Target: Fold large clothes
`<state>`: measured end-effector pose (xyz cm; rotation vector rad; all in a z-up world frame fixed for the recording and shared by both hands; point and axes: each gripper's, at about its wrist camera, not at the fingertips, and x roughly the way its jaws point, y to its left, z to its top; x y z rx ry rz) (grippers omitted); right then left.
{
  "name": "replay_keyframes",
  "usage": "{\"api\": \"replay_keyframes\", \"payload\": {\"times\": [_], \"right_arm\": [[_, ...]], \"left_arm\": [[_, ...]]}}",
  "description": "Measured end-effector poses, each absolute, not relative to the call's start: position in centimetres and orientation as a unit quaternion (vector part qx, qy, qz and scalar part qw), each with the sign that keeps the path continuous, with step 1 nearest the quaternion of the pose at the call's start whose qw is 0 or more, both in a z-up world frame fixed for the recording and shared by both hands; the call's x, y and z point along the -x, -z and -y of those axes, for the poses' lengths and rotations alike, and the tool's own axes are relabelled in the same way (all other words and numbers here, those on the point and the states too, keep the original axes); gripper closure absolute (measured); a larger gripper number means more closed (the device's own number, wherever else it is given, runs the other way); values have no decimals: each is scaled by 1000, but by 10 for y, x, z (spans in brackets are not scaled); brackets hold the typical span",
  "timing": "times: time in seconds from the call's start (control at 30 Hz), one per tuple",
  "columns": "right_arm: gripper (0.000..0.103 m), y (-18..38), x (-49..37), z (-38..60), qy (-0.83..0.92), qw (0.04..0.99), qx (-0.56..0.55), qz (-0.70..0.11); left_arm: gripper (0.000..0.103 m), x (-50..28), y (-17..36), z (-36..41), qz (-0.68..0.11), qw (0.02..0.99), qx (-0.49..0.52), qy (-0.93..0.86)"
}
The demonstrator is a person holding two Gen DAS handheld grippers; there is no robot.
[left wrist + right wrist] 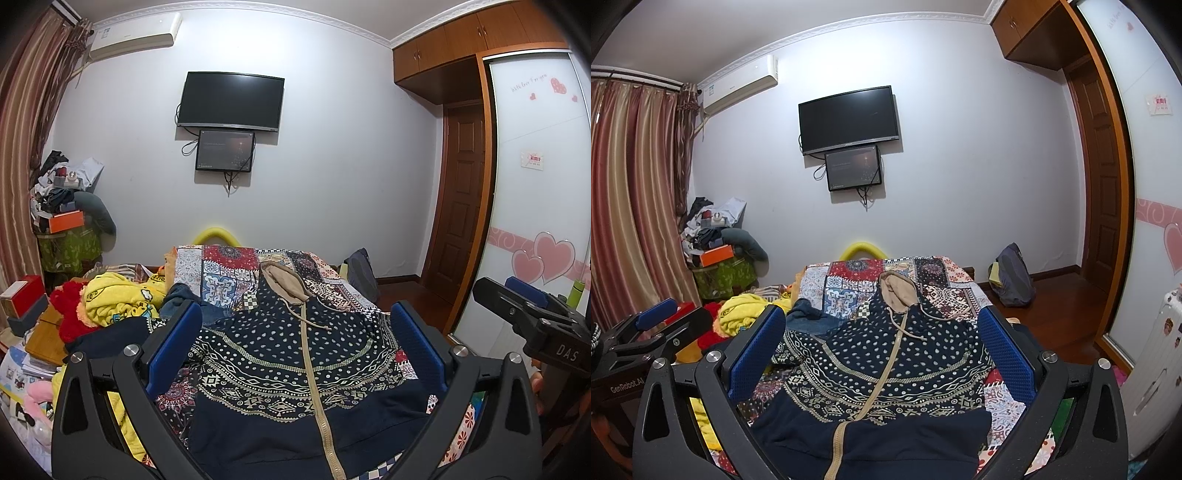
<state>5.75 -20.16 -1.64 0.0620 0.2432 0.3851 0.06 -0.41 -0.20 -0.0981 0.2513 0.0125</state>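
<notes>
Navy patterned hoodie [291, 354] spread flat, front side up, on the patchwork bedspread [225, 273] of the bed, beige zipper closed, beige-lined hood [282, 280] toward the far wall. Left gripper [295, 343] held above the hem, blue pads wide apart, pinching nothing. Right gripper [882, 343] also above the hem (just beside the left one), fingers spread, empty. Yellow blanket [118, 299] crumpled at the left of the bed. Black television [232, 101] on the wall.
</notes>
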Motion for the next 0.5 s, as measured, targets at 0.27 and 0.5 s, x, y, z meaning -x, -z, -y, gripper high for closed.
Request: {"api": "replay_keyframes", "payload": {"times": [0.27,0.5], "right_arm": [[0,18,-58,202,-190,974,-31,-122],[0,21,-66,202,-188,973,-30,-129]], "left_arm": [[0,0,2,3,-125,991,50,-6],[0,-13,12,2,-129,990,52,-3]]}}
